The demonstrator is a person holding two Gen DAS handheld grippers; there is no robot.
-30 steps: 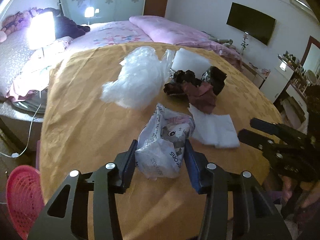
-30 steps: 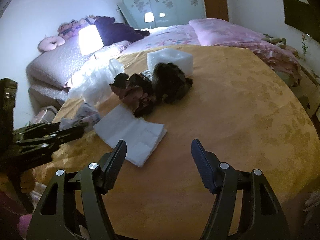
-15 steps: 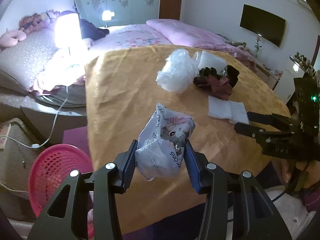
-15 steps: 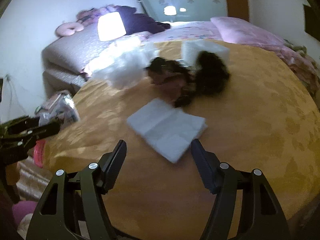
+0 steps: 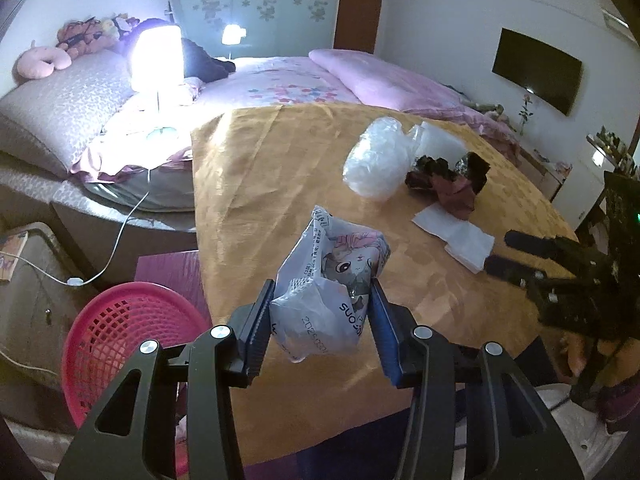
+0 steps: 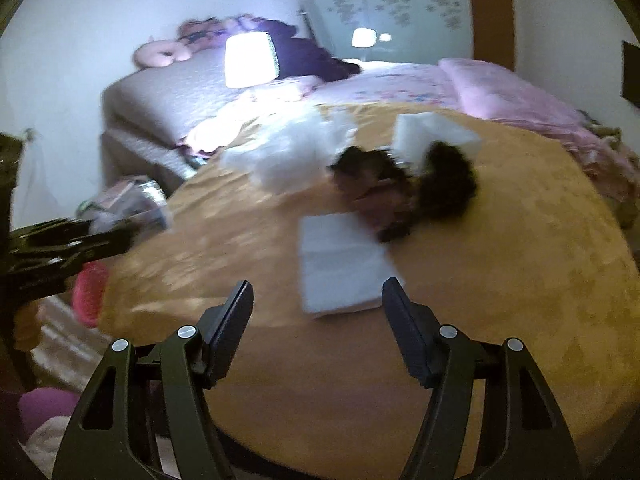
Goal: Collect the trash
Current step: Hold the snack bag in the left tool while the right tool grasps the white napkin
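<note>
Here, left gripper (image 5: 320, 316) fingers clamp printed wrapper (image 5: 330, 292) w/ pink basket (image 5: 120, 344) below-left: carry-to-bin step, next release over it; right gripper (image 6: 318, 312) fingers spread, empty, near white tissue (image 6: 340, 268).

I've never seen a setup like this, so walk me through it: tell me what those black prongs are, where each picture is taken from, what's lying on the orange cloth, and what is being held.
The black prongs are two-finger grippers, one in each of a person's hands. A wide-angle camera on each looks out along its fingers, so there is one picture per hand.

In the left-hand picture, the left gripper is shut on a crumpled printed plastic bag, lifted off the cloth. A pink basket stands on the floor below and to the left.

In the right-hand picture, which is blurred, the right gripper is open and holds nothing.

On the orange cloth lie a clear plastic bag, a white foam block, dark crumpled wrappers and a folded white tissue. A bed and a lit lamp are behind.
</note>
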